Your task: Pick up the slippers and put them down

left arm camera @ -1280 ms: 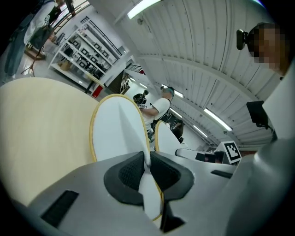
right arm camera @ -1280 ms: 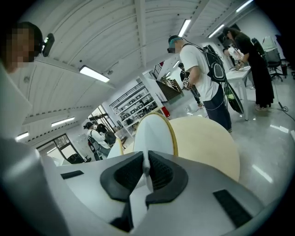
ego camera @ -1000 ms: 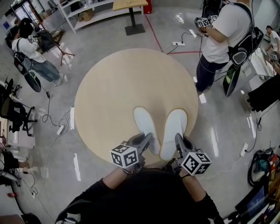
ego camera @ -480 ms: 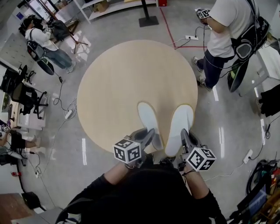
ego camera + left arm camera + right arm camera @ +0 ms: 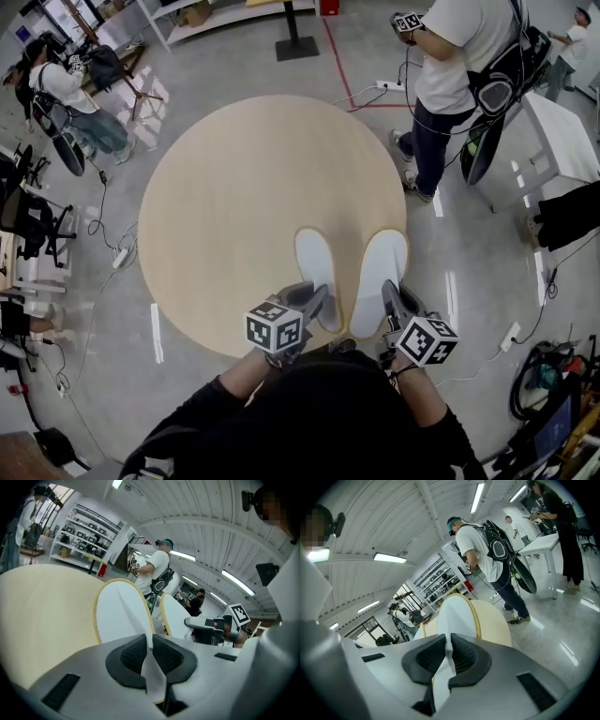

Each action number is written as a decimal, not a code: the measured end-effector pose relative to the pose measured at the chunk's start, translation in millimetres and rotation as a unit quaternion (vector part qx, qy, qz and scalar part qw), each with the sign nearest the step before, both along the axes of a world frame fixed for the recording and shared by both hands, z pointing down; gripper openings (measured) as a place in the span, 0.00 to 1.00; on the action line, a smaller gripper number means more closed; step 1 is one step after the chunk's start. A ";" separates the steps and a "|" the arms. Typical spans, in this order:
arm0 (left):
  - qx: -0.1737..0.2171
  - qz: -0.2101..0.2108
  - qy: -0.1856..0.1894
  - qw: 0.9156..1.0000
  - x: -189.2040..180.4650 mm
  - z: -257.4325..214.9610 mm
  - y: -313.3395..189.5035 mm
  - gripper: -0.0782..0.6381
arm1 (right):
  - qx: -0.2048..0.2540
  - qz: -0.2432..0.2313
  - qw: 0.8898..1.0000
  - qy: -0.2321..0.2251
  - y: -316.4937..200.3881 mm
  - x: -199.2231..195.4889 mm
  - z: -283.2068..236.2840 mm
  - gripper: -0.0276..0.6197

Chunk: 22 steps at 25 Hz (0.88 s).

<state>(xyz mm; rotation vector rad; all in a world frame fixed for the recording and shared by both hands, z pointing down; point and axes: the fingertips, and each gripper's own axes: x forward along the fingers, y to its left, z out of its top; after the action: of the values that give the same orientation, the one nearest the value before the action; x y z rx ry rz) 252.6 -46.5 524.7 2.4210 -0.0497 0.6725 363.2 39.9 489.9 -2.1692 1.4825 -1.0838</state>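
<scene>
Two white slippers with yellow-edged soles lie side by side over the near right part of the round beige table (image 5: 234, 187). My left gripper (image 5: 314, 300) is shut on the heel of the left slipper (image 5: 316, 267); its pads pinch the thin white edge in the left gripper view (image 5: 149, 644). My right gripper (image 5: 390, 302) is shut on the heel of the right slipper (image 5: 380, 277), which shows between the pads in the right gripper view (image 5: 449, 651). Both toes point away from me. I cannot tell whether the soles touch the tabletop.
A person in a white T-shirt (image 5: 459, 56) stands on the floor just beyond the table's far right rim. Another person (image 5: 56, 84) is at the back left by chairs. A white desk (image 5: 562, 131) is at the right, and cables trail across the grey floor.
Both grippers, each still holding its slipper, have shifted toward the table's right rim and come a little lower. The right slipper now reaches the rim.
</scene>
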 end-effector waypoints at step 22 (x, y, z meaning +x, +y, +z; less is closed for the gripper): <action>0.007 -0.023 -0.073 0.997 188.2 95.6 -88.6 0.15 | -0.064 -0.065 0.994 -0.067 -104.4 185.8 107.8 0.09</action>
<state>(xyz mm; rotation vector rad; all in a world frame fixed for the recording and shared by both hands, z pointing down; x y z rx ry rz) 440.8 -135.1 620.4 2.3726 -0.1704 0.8294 549.0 -64.5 597.8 -2.0593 1.5493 -1.3740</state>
